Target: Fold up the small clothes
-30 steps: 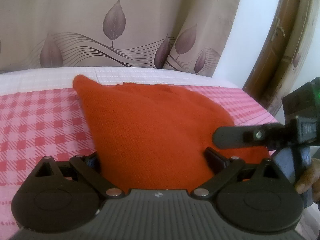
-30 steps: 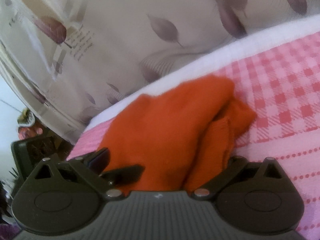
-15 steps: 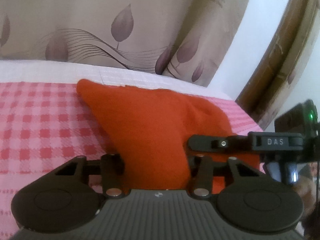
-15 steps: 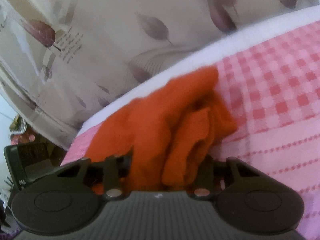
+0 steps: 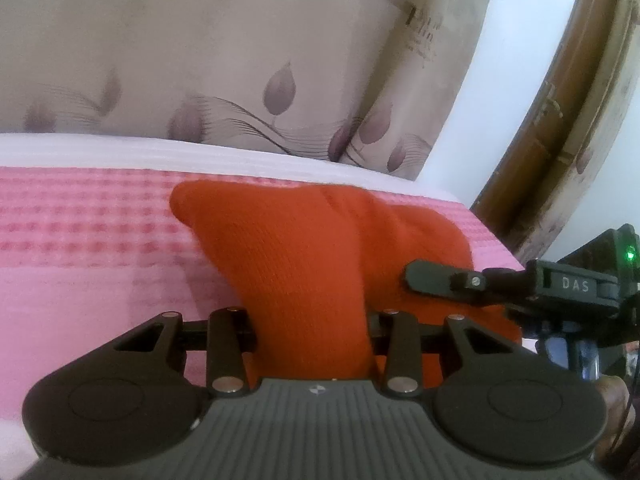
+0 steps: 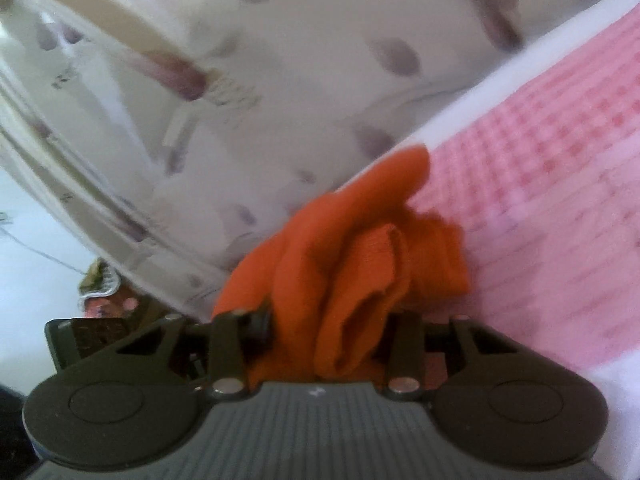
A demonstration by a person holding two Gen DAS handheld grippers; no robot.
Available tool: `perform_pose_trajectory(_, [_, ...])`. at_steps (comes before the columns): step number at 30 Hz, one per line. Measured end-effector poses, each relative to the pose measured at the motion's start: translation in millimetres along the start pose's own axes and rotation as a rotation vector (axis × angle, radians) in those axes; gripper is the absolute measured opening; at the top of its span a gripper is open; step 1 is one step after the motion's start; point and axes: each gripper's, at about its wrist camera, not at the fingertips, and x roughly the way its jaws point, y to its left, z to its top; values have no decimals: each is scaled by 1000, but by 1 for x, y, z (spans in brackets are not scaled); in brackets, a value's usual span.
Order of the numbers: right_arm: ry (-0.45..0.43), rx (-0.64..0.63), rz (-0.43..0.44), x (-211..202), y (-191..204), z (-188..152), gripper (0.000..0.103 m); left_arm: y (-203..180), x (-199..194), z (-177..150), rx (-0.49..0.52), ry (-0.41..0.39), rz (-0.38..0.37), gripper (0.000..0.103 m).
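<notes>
An orange knit garment [image 5: 304,248] lies on the pink checked bedcover [image 5: 80,248]. My left gripper [image 5: 312,332] is shut on its near edge, and the cloth rises in a taut band between the jaws. My right gripper [image 6: 324,332] is shut on a bunched fold of the same garment [image 6: 352,264], whose far corner stretches up toward the bed's white edge. The right gripper also shows in the left wrist view [image 5: 440,280], at the garment's right side. The fingertips of both are hidden by cloth.
A beige leaf-print curtain [image 5: 240,60] hangs behind the bed. A white strip [image 5: 120,152] borders the bedcover at the back. A brown wooden frame [image 5: 560,120] and white wall stand at the right. Bedcover stretches to the left of the garment.
Both grippers closed on the orange garment and lifted it. The cloth has bunched up and pulled narrower between the jaws, and both views have tilted upward.
</notes>
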Motion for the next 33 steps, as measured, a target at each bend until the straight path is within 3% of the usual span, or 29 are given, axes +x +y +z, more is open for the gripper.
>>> perform_pose_trajectory(5, [13, -5, 59, -2, 31, -36, 40, 4, -52, -19, 0, -4, 59, 40])
perform_pose_trajectory(13, [55, -83, -24, 5, 40, -80, 40, 27, -64, -66, -5, 21, 130, 43])
perform_pose_trajectory(15, [68, -149, -104, 7, 41, -88, 40, 28, -63, -76, 20, -1, 168, 57])
perform_pose_trajectory(17, [72, -251, -207, 6, 46, -95, 40, 28, -68, -85, 35, -54, 210, 90])
perform_pose_trajectory(19, [62, -384, -338, 4, 53, -102, 41, 25, -78, -89, 37, -133, 259, 103])
perform_pose_trajectory(21, [26, -517, -453, -2, 65, -109, 52, 20, -93, -91, 47, -205, 289, 103])
perform_pose_trajectory(22, [4, -565, -486, -6, 72, -114, 52, 17, -99, -90, 53, -215, 298, 103])
perform_pose_trajectory(26, [-141, -585, -387, -46, 99, -128, 55, -1, -121, -91, 57, -259, 358, 103])
perform_pose_trajectory(27, [-177, -596, -374, -55, 107, -133, 62, -9, -127, -92, 65, -283, 379, 103])
perform_pose_trajectory(28, [-201, -605, -369, -61, 113, -137, 77, -16, -131, -94, 81, -307, 412, 103])
perform_pose_trajectory(30, [-248, -627, -361, -71, 128, -151, 95, -36, -139, -96, 133, -355, 516, 103])
perform_pose_trajectory(33, [-312, -675, -355, -82, 148, -175, 98, -61, -147, -98, 239, -401, 626, 103])
